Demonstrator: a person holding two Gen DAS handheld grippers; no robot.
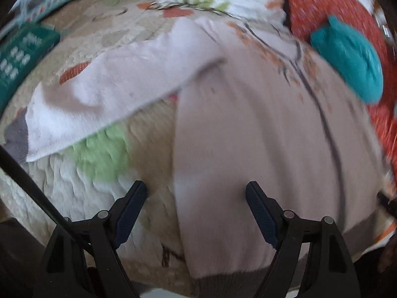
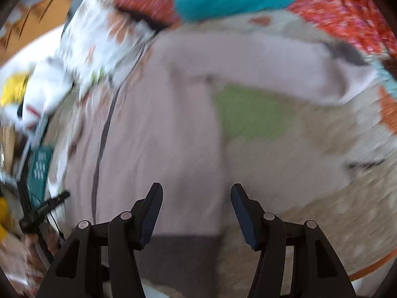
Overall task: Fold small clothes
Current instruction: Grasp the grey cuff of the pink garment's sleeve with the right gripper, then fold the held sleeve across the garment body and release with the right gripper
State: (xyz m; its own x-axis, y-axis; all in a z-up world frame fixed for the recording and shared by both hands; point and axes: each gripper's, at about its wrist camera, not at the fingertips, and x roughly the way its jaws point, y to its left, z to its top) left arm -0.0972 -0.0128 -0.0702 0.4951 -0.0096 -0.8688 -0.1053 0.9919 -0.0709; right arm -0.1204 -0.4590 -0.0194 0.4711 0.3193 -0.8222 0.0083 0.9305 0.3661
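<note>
Pale pink top (image 1: 248, 134) lies spread on the quilt (image 1: 74, 186), grey hem (image 2: 178, 250) nearest me, one sleeve (image 1: 104, 94) flung out to the left in the left view. Both views are motion-blurred.

Left gripper (image 1: 196, 193) hangs above the top's left side edge, jaws apart, nothing between them. Right gripper (image 2: 197, 196) sits over the hem's right corner, jaws likewise released and empty.

I judge folding barely begun: the body is flat, the sleeve not yet brought in. Next move calls for a pinch on the sleeve or side edge, then carrying it across the body.

Room: bare quilt beside the sleeve. Teal cloth (image 1: 347, 59) and red fabric (image 1: 330, 7) crowd the far side; green box (image 1: 19, 57) sits far left. Keep folds near.
</note>
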